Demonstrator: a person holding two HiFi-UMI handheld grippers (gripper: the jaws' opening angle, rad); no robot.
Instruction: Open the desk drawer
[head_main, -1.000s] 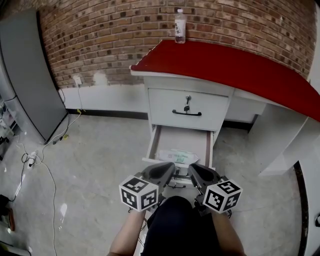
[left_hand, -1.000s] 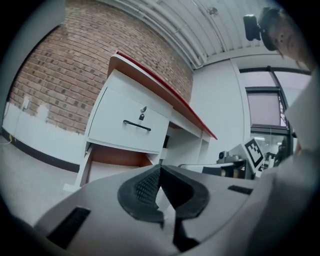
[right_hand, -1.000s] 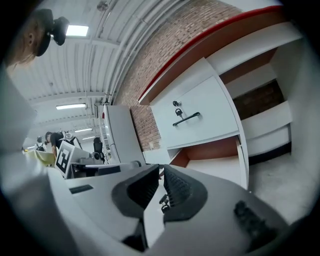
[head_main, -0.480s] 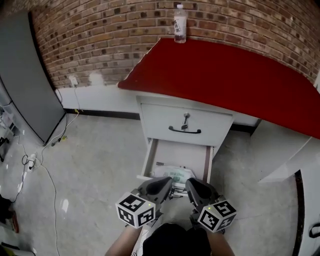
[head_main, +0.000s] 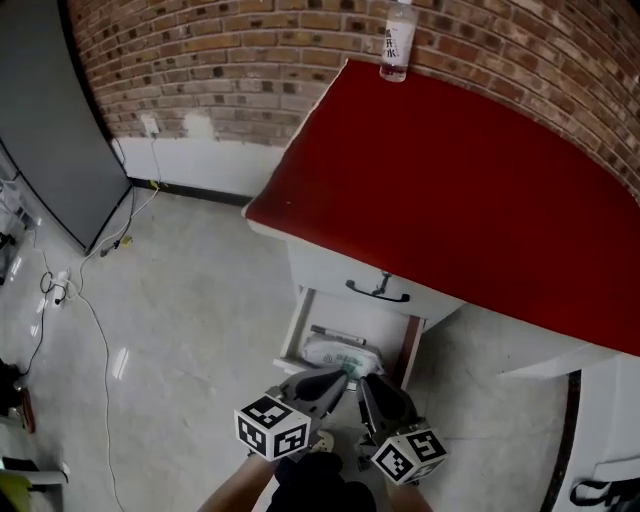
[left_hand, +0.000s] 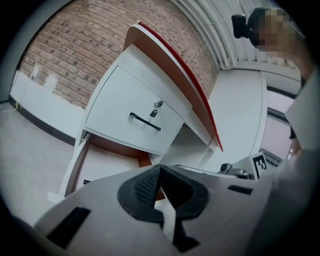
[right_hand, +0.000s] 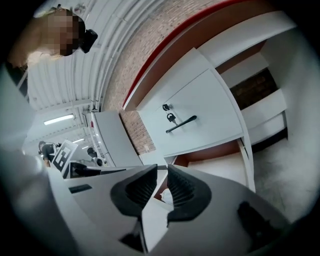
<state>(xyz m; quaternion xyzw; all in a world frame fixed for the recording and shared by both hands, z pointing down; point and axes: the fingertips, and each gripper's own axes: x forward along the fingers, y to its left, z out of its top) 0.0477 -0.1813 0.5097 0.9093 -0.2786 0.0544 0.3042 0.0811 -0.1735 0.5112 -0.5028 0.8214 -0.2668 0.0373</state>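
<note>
The left tongs (left_hand: 159, 169) are pressed closed and empty. Beside them, the right tongs (right_hand: 161, 174) have just been parting with nothing between, probably a release, since the lower desk drawer (head_main: 298, 330) just beyond already stands pulled out. Above it, the red tabletop (head_main: 450, 190) carries a bottle (head_main: 397, 40) by the far brick wall (head_main: 200, 50).
</note>
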